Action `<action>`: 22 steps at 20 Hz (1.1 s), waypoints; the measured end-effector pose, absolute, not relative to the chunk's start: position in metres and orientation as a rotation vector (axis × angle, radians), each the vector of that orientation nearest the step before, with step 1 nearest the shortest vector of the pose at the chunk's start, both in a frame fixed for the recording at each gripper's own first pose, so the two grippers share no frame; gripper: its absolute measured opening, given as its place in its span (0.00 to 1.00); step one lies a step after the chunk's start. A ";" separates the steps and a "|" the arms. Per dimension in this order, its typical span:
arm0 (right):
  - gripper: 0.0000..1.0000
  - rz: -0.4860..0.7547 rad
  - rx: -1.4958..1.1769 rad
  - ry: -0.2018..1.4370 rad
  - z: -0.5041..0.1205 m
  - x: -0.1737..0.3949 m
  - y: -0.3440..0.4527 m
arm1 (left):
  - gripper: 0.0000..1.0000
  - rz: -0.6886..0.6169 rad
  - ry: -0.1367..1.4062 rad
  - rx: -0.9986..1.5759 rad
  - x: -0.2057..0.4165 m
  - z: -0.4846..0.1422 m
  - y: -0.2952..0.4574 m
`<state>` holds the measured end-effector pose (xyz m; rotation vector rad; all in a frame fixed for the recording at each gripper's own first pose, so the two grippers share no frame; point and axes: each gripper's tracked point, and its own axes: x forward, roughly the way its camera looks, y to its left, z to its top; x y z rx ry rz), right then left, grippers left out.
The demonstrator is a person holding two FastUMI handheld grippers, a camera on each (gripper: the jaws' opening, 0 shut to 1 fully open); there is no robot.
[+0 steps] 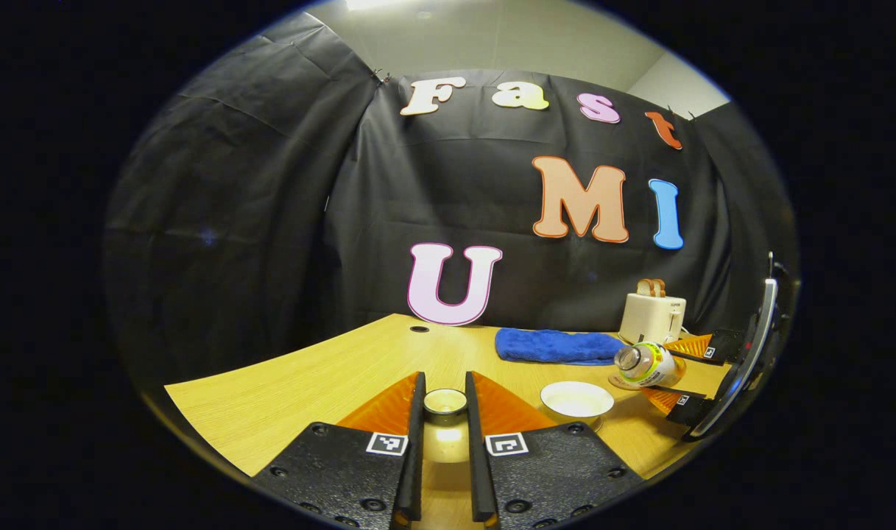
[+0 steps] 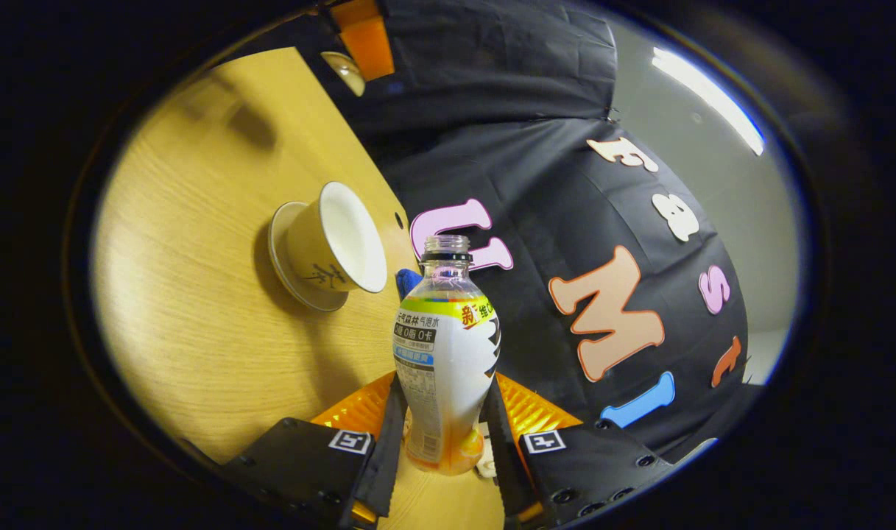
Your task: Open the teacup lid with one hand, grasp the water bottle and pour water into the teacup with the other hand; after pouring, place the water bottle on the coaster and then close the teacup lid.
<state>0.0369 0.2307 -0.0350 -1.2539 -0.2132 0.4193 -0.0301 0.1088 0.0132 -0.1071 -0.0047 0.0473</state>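
The wood-grain tabletop [image 1: 330, 383] is enclosed by black cloth walls [image 1: 234, 221]; a pale ceiling [image 1: 492, 37] is seen above. The lid [image 1: 445, 402] is clamped between the fingers of the left hand-held gripper [image 1: 445, 412]. The uncapped bottle [image 2: 445, 353] is gripped near its base by the right hand-held gripper [image 2: 444, 434] and tilted toward the open teacup [image 2: 333, 246], which stands on its saucer [image 2: 282, 258]. A blue towel [image 1: 558, 346] and a toaster [image 1: 651, 315] are placed at the far edge.

On the wooden desk [image 1: 308, 383], the white teacup [image 1: 576, 402] stands before the folded blue towel [image 1: 558, 346]. The white toaster [image 1: 652, 316] stands right of the towel. The clear plastic water bottle [image 1: 646, 364] lies tilted between teacup and toaster.
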 end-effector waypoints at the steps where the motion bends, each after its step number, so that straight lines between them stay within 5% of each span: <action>1: 0.60 0.420 -1.289 -0.223 -0.037 0.036 0.232 | 0.24 0.051 -0.005 -0.104 -0.031 0.013 0.111; 22: 0.60 0.404 -1.742 -0.384 -0.022 0.037 0.250 | 0.23 0.061 -0.024 -0.141 -0.036 0.008 0.124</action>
